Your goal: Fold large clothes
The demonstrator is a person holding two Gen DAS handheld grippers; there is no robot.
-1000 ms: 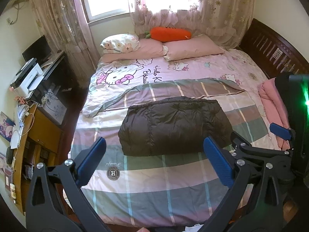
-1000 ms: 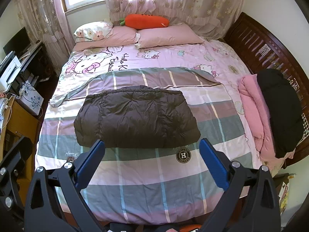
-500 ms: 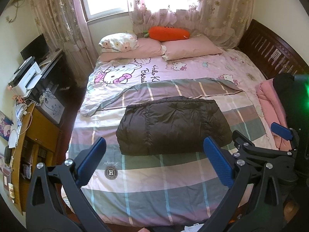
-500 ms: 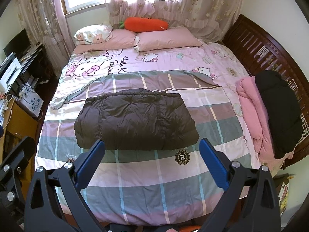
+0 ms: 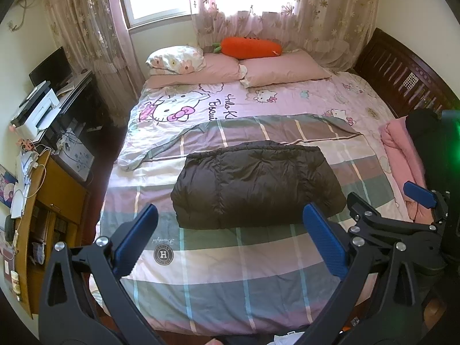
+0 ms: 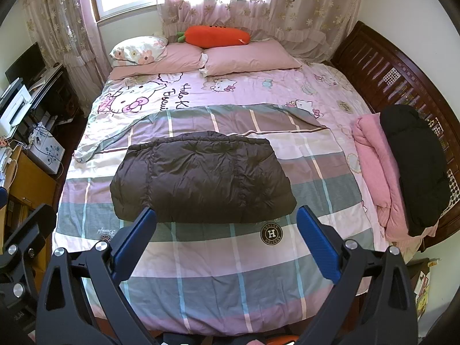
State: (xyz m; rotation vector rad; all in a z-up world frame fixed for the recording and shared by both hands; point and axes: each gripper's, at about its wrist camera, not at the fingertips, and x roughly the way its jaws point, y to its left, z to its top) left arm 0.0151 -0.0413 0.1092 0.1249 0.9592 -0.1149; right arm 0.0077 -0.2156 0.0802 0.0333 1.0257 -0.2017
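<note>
Left claw (image 5: pixel 230 241), right claw (image 6: pixel 227 238) — both spread wide, empty.

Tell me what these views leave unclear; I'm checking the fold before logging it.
- Brown puffer jacket: sleeves, zipper and underside tucked out of sight in both views.
- Black garment on the pink one: the right gripper body hides most of it in the left view.
- Bed's near edge: hidden behind the open left gripper and right gripper.

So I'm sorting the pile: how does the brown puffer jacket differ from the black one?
The brown jacket lies alone mid-bed on the plaid quilt; the black jacket sits at the bed's right edge atop a pink garment. Brown lies crosswise, black lengthwise. Both are folded, quilted and untouched.
</note>
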